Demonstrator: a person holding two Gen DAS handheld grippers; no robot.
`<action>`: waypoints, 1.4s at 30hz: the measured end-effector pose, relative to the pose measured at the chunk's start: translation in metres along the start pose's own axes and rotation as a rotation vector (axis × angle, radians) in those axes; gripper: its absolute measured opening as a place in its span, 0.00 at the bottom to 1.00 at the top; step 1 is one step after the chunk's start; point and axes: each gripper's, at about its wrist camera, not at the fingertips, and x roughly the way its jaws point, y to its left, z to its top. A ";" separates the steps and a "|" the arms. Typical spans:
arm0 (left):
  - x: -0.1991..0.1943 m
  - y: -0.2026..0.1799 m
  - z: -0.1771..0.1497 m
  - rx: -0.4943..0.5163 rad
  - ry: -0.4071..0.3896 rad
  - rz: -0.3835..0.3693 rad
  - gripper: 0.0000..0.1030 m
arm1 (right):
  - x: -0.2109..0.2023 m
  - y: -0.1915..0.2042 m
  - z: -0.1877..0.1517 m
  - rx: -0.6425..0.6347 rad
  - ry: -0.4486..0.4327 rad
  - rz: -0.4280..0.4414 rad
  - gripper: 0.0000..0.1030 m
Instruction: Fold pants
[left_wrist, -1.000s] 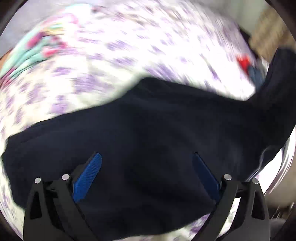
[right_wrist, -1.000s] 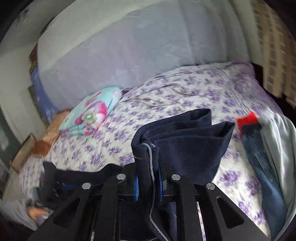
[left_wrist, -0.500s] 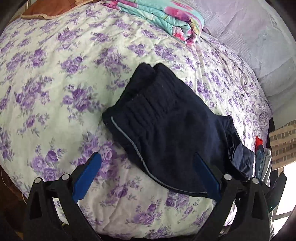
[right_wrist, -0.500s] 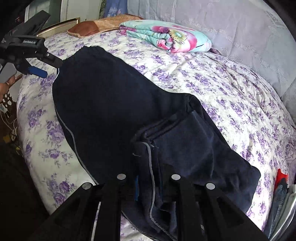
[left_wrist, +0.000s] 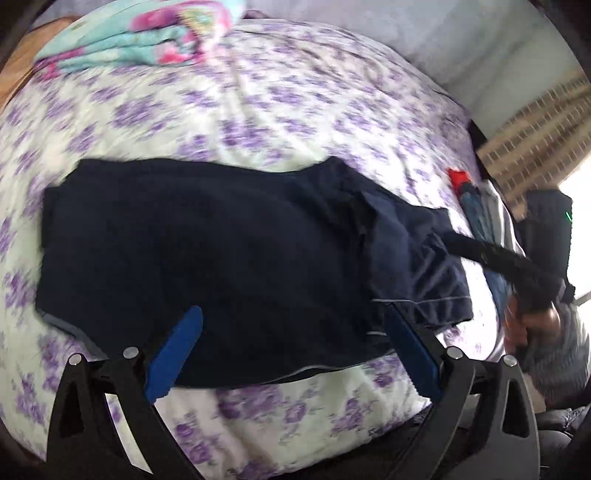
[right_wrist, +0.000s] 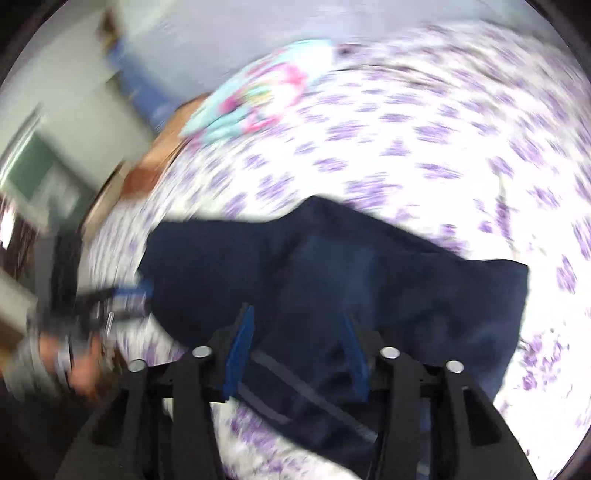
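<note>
Two layers of soft, limp navy pants (left_wrist: 207, 251) lie folded on my floral bed (left_wrist: 295, 110). Both my left tongs (left_wrist: 291, 350) and right tongs (right_wrist: 295, 347) hover spread, gripping nothing. Such light fleece, I judge, will sag unless pinched at the doubled hem edge.

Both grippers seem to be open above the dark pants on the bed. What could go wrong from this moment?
The pants lie near the edge of the bed, so a careless pull might drag them off. The fold at their right end looks loose and uneven; it may open. Both views are blurred, so the left hand-held gripper may grab the sheet too.
</note>
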 end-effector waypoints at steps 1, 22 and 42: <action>0.009 -0.019 0.006 0.045 0.015 -0.039 0.94 | 0.003 -0.006 0.006 0.032 0.002 0.025 0.34; 0.096 -0.100 0.014 0.066 0.058 -0.121 0.95 | -0.044 -0.042 -0.043 0.046 -0.026 -0.035 0.29; 0.074 -0.037 0.028 -0.035 -0.029 0.057 0.95 | -0.024 -0.043 -0.113 -0.101 0.076 -0.379 0.51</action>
